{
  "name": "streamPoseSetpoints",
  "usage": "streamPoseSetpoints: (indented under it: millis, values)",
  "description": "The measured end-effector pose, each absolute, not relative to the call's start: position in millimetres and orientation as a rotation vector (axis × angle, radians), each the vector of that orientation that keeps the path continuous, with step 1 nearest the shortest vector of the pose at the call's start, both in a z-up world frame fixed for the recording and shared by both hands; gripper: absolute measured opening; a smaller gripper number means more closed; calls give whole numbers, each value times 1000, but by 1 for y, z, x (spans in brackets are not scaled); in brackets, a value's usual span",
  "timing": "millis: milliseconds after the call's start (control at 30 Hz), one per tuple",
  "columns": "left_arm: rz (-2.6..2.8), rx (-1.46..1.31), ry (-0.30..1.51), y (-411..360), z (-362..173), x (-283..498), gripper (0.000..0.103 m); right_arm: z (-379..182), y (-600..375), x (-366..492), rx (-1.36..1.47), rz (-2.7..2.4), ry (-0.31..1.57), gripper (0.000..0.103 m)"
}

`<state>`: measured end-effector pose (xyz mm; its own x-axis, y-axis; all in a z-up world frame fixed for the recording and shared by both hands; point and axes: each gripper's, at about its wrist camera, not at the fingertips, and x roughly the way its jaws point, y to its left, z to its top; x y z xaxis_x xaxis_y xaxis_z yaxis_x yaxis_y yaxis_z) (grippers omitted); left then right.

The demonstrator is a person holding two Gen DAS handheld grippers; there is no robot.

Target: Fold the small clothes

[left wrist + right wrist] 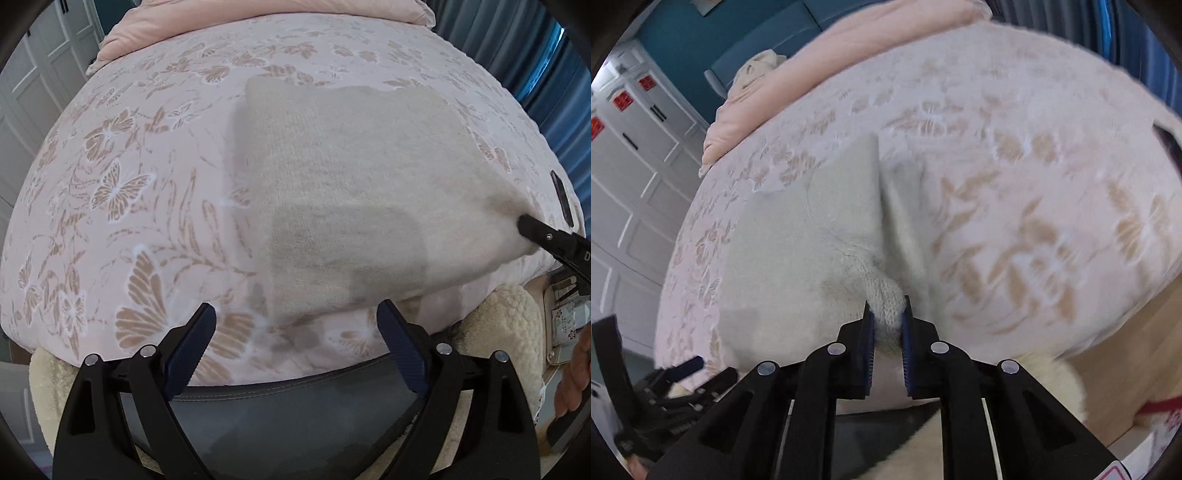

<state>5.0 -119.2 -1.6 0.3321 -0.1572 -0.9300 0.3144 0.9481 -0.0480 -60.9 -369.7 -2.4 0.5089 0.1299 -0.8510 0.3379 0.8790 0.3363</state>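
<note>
Left gripper (297, 345) pitched steeply down, jaws wide apart and empty, right gripper (887, 325) jaws clamped on cloth (798, 243).

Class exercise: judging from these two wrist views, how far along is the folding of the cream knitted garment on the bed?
Done: the cream knitted garment lies spread on the butterfly bedspread. In hand: the right gripper is shut on a bunched corner, lifting one edge; the left gripper is open, near the front edge, holding nothing. Left: no finished fold shows yet, so the folding itself remains.

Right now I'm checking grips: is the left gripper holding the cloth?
No, the left gripper stands open over the bedspread, its jaws clear of the cloth.
</note>
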Motion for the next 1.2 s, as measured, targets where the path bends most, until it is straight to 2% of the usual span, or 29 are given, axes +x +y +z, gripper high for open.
streamPoseSetpoints:
  millis: [100, 200, 300, 333, 367, 433, 600, 667, 767, 800, 833, 867, 900, 933, 1000, 1067, 1200]
  values:
    - [-314, 98, 1199, -117, -3, 10, 89, -50, -372, -54, 490, -142, 1167, 13]
    - [-324, 62, 1217, -119, -4, 18, 89, -35, -368, -53, 479, -144, 1133, 22]
    - [-339, 24, 1221, -121, -1, 31, 93, -14, -372, -50, 498, -144, 1058, 45]
    - [-351, -3, 1224, -122, -1, 36, 93, -11, -374, -47, 504, -147, 1036, 60]
    - [-368, -38, 1232, -123, -3, 43, 94, -13, -378, -43, 515, -150, 1027, 70]
    - [-387, -85, 1256, -127, -14, 57, 96, -24, -385, -30, 563, -127, 1045, 74]
    - [-376, -162, 1357, -131, -53, 82, 98, -65, -390, -5, 739, -28, 1120, 75]
    - [-391, -226, 1398, -129, -67, 88, 98, -76, -386, 1, 779, -9, 1116, 86]
    - [-403, -257, 1397, -130, -72, 92, 98, -79, -379, 10, 803, -5, 1103, 94]
    - [-402, -251, 1401, -132, -71, 92, 98, -79, -377, 11, 806, -5, 1104, 94]
    - [-404, -238, 1405, -134, -69, 92, 98, -77, -374, 13, 802, -1, 1106, 83]
    - [-406, -220, 1402, -136, -66, 92, 96, -74, -371, 15, 786, 2, 1113, 66]
    - [-406, -189, 1393, -140, -61, 92, 89, -68, -370, 16, 773, 3, 1112, 57]
    - [-406, -145, 1383, -143, -55, 90, 85, -59, -369, 15, 761, 6, 1102, 42]
    - [-419, -70, 1364, -147, -40, 85, 68, -38, -370, 8, 734, 10, 1068, 37]
    - [-434, -5, 1343, -149, -24, 76, 62, -23, -367, -2, 726, 10, 1045, 35]
    - [-478, 58, 1360, -149, -11, 56, 62, -32, -368, -30, 735, -33, 1089, 35]
